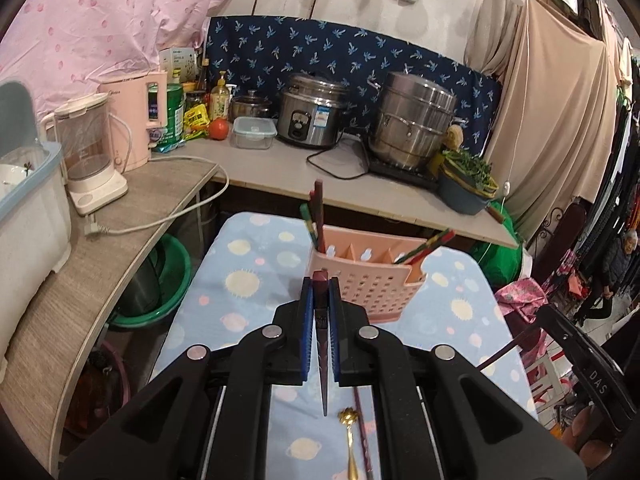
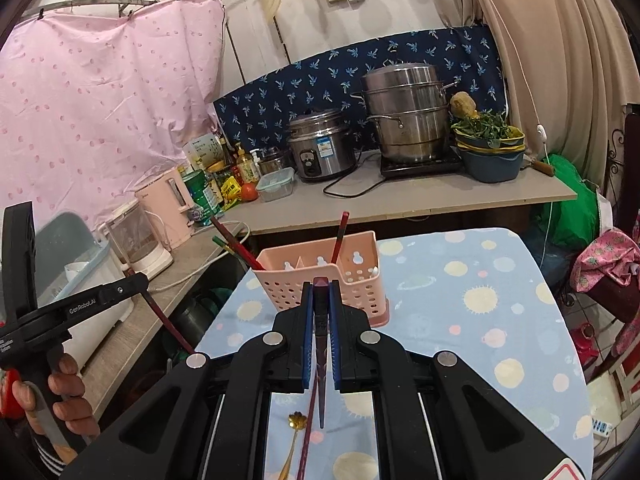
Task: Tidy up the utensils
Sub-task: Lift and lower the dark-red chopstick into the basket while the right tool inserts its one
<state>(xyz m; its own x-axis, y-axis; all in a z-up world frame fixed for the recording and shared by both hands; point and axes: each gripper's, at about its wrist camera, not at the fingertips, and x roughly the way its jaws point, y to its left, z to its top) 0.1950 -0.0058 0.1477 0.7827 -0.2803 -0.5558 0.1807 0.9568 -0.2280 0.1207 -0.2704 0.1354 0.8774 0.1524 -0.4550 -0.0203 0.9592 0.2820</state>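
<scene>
A pink perforated utensil holder stands on the blue dotted table cloth. Chopsticks lean in its end compartments. My left gripper is shut on a dark red chopstick, held just before the holder. My right gripper is shut on another dark red chopstick, also just before the holder. A gold flower spoon and a loose chopstick lie on the cloth under the grippers.
A grey counter behind the table carries a rice cooker, a steel steamer pot, a bowl of greens, kettles and bottles. A green basin sits under the left shelf.
</scene>
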